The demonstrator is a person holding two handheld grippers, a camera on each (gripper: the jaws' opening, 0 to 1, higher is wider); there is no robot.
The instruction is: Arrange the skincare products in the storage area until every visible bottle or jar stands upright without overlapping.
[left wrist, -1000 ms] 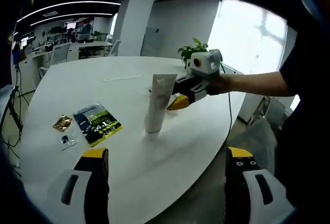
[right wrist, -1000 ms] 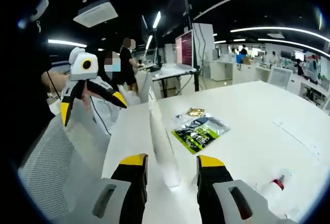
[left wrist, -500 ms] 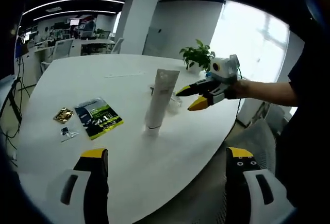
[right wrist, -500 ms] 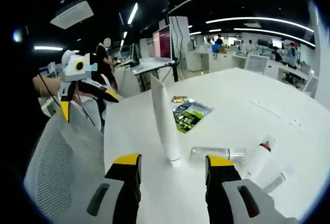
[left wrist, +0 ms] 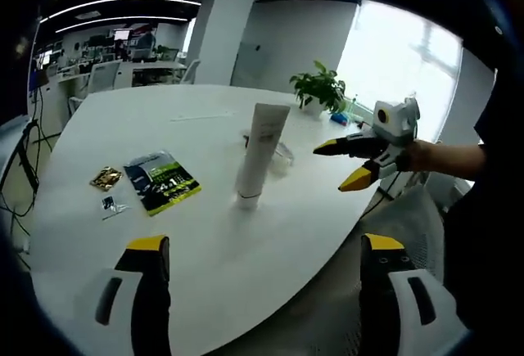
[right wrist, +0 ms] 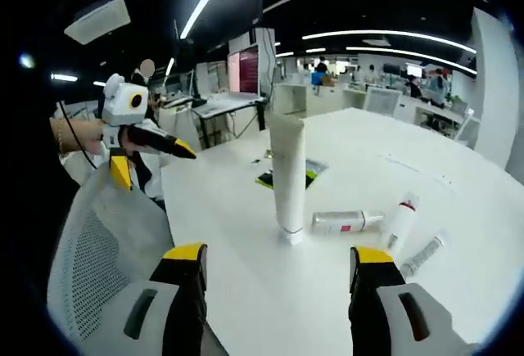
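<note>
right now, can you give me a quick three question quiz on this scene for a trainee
1. True or false: the tall white tube stands upright on the white table.
2. In the right gripper view, how does the clear bottle beside the tube lie? A. upright B. on its side C. held in the tongs
3. Fill in: the left tongs and the right tongs are both ____ and hold nothing.

Key: 1 true; 2 B; 3 open

White tube (right wrist: 287, 178) stands upright — clear bottle (right wrist: 344, 222) lies flat beside it.
</note>
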